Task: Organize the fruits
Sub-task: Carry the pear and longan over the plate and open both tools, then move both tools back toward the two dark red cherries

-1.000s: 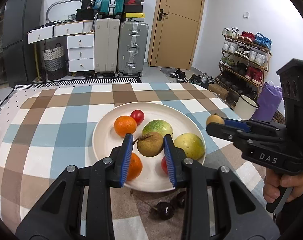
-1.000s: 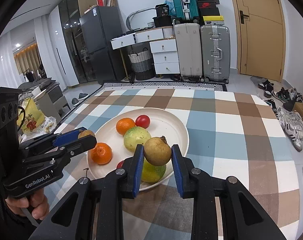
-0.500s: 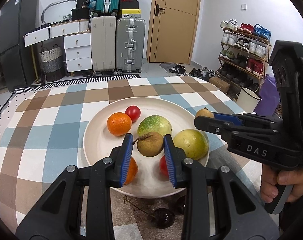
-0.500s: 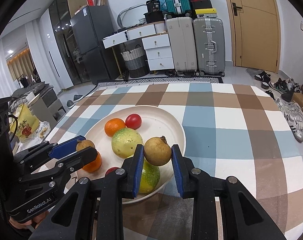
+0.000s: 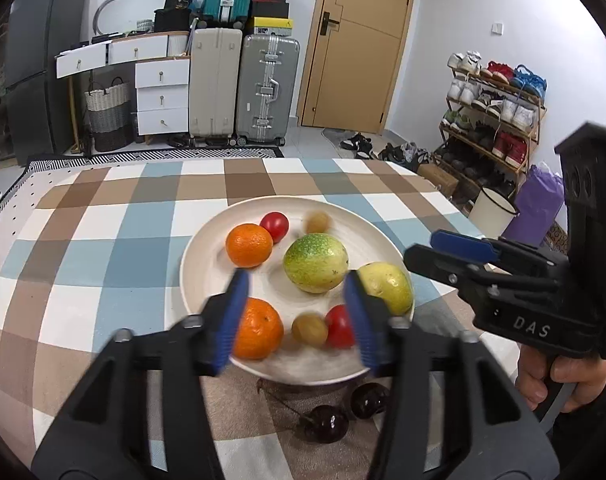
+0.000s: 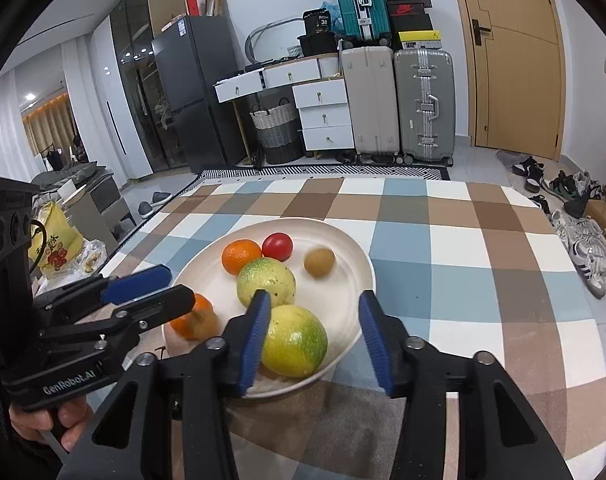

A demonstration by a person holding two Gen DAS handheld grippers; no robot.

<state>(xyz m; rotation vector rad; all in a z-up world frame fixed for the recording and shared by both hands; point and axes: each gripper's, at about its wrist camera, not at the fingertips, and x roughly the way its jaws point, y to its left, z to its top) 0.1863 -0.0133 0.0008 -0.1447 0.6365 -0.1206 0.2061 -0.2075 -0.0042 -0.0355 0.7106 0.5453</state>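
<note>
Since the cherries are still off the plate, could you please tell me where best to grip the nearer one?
Pinch the nearer cherry across its round body from above; its thin stem slants toward the plate and offers little hold.

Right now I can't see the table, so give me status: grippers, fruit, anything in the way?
Left gripper open, empty. Right gripper open, empty. Two small brown fruits blurred on the plate. Two cherries off plate, near edge.
</note>
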